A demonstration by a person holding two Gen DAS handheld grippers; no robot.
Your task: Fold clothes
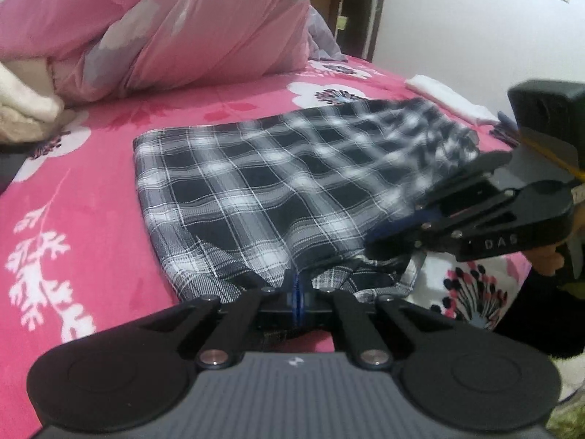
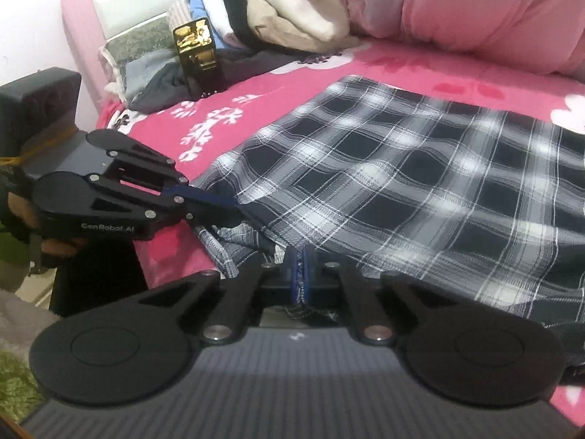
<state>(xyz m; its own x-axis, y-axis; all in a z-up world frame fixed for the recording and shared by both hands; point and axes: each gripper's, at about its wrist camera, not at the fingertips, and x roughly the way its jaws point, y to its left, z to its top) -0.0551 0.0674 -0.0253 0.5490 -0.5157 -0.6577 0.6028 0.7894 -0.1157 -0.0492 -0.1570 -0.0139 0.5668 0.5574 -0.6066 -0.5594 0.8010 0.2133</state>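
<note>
Two grippers pinch the near hem of a black-and-white plaid garment [image 1: 278, 183] spread on the pink floral bed [image 1: 73, 197]. My left gripper [image 1: 297, 294] and right gripper [image 2: 301, 270] each have their blue-padded fingers closed on thin woven cloth. I judge a fold is in hand; done well, both corners rise level and travel together so the limp, slippery weave lands square. Far off, a puffy quilt [image 1: 190, 25] and stacked clothes [image 2: 278, 18] crowd the bed.

A home bedroom: pink flowered bed sheet [image 1: 91, 197], puffy duvet [image 1: 190, 25], headboard [image 2: 78, 18], heaped clothes [image 2: 256, 18].
</note>
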